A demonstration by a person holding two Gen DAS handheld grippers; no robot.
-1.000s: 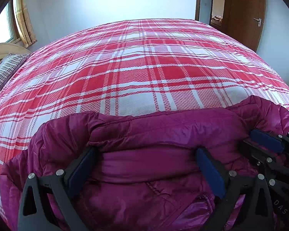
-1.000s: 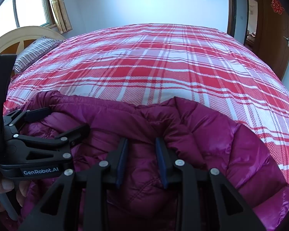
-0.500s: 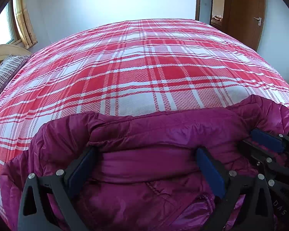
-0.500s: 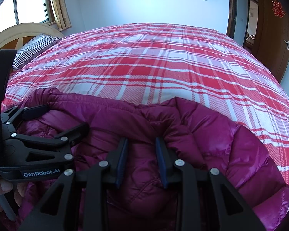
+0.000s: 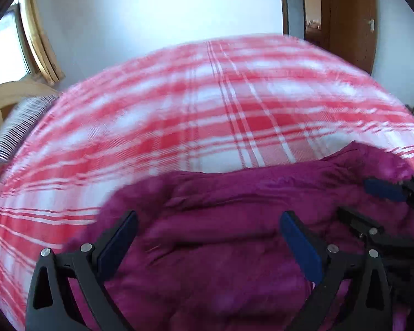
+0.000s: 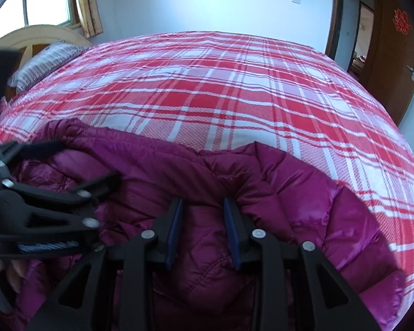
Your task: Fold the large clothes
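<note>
A big purple puffy jacket point(image 6: 234, 193) lies on a bed with a red and white checked bedspread point(image 6: 220, 88). The right gripper point(image 6: 202, 215) points down at the jacket, and its jaws are opening; a fold of jacket sits between them, and the pads look like they are just letting go of it. The left gripper point(image 5: 207, 237) has its jaws wide apart, with the jacket below and between them, not pinched. A striped pillow point(image 6: 44, 60) lies far beyond the jaws.
</note>
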